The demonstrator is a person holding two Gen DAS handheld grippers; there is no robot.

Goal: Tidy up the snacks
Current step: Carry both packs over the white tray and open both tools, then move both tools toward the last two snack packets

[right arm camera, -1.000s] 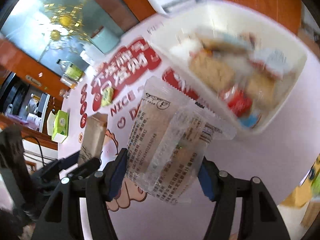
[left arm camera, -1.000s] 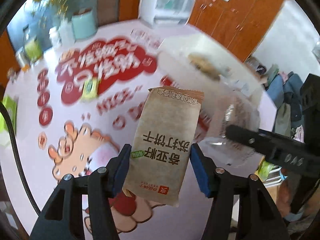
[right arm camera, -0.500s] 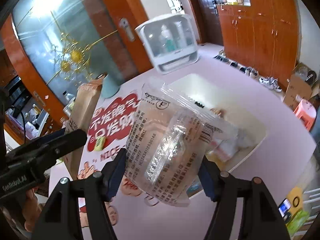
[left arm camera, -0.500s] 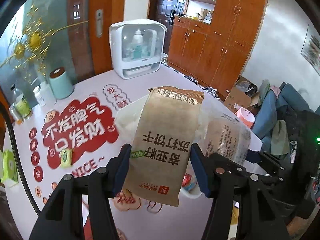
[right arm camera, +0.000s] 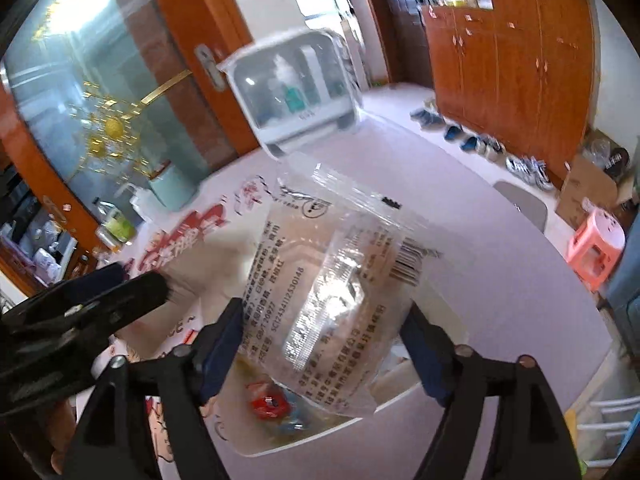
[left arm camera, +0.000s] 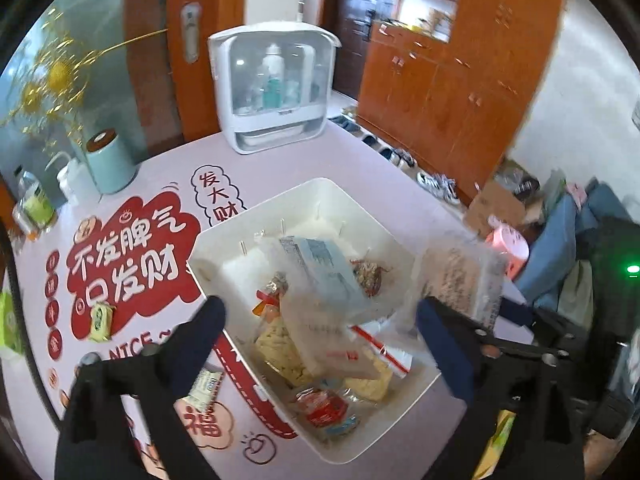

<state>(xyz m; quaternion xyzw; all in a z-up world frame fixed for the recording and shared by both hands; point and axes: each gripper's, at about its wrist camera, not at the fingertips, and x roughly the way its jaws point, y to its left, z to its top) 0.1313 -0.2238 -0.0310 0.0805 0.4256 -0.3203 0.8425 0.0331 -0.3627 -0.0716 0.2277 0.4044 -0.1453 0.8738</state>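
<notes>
Table: pink, printed with red lettering
Bin: white, on the table, holding loose snacks
Left gripper: over the bin, jaws just swung wide apart, gripping nothing
Brown packet: blurred, lying tilted over the bin's snacks, between the spread fingers but touching neither
Right gripper: above the bin's near edge, jaws just widening
Clear packet: upright between the right fingers; left pad at its edge, right pad looks just clear of it

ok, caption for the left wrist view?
Open left hand-held gripper above the white snack bin, brown cracker packet dropping in.
</notes>
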